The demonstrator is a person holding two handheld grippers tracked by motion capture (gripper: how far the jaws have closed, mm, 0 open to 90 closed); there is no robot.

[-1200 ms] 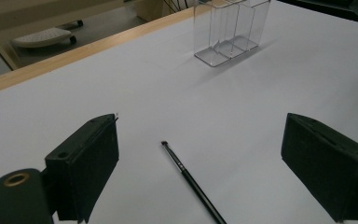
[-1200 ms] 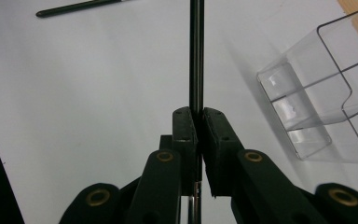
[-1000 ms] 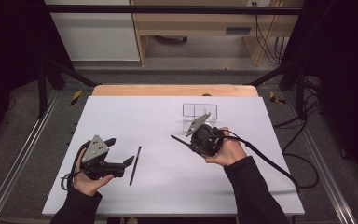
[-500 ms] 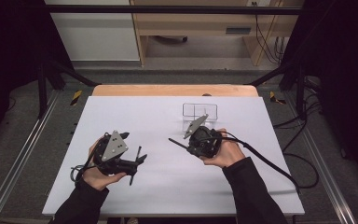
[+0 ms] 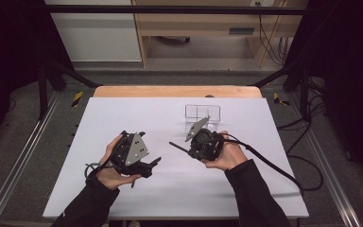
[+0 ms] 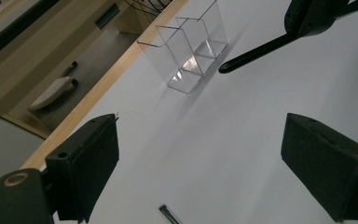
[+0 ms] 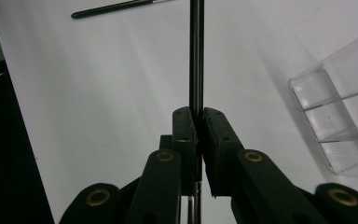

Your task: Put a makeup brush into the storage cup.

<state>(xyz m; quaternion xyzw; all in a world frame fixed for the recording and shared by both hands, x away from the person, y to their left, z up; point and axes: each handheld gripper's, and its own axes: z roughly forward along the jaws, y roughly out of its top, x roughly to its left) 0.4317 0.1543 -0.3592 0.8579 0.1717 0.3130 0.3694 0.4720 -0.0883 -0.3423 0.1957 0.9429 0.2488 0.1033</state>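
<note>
Pens: one (image 7: 196, 56) clamped in right tongs (image 7: 198, 126), another (image 7: 116, 8) lying loose.

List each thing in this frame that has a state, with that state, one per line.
left gripper: open, jaws wide apart, nothing between them, held over the table.
right gripper: shut on the held pen.
held pen: clamped between the jaws, sticking out past them.
loose pen: lying flat on the table.
clear holder: upright, both compartments empty.

White table (image 5: 264, 189), wooden far edge — clear two-compartment holder (image 5: 202, 112) upright, black pen (image 7: 116, 7) lying flat.
</note>
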